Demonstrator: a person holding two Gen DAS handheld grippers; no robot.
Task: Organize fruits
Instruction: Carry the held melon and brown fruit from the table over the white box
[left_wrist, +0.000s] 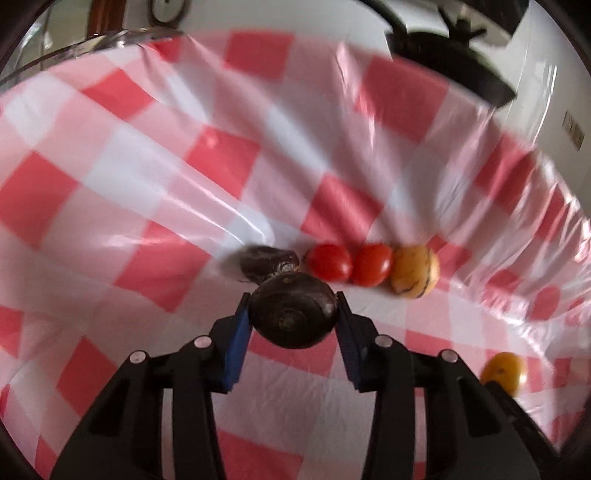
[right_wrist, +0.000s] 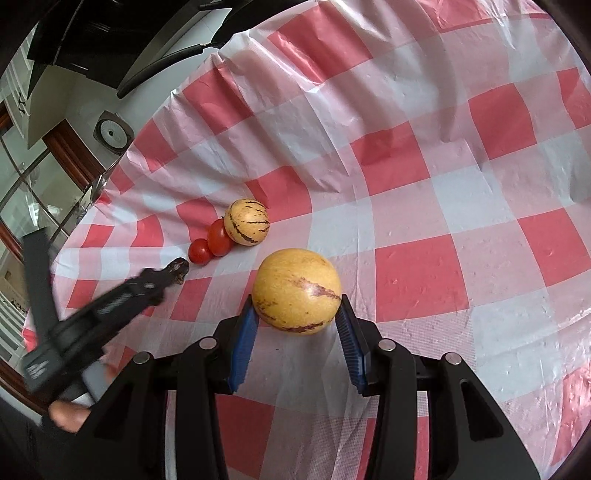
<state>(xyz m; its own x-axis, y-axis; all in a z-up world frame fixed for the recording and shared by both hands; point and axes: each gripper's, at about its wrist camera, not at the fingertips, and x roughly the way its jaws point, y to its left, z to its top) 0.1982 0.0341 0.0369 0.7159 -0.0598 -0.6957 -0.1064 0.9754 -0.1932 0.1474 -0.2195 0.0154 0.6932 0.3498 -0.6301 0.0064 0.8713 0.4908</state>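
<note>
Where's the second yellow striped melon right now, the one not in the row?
The loose striped melon sits between the right gripper fingers, low centre of the right wrist view, nearer the camera than the row's melon and tomatoes.

surface (right_wrist: 417, 206): covered by red-and-white checked plastic cloth, creased | resting on it, one row near the far-left edge: dark fruit (left_wrist: 267, 262), two red tomatoes (right_wrist: 200, 251) (right_wrist: 220, 237) touching, striped yellow fruit (right_wrist: 246, 221) against the second tomato
</note>
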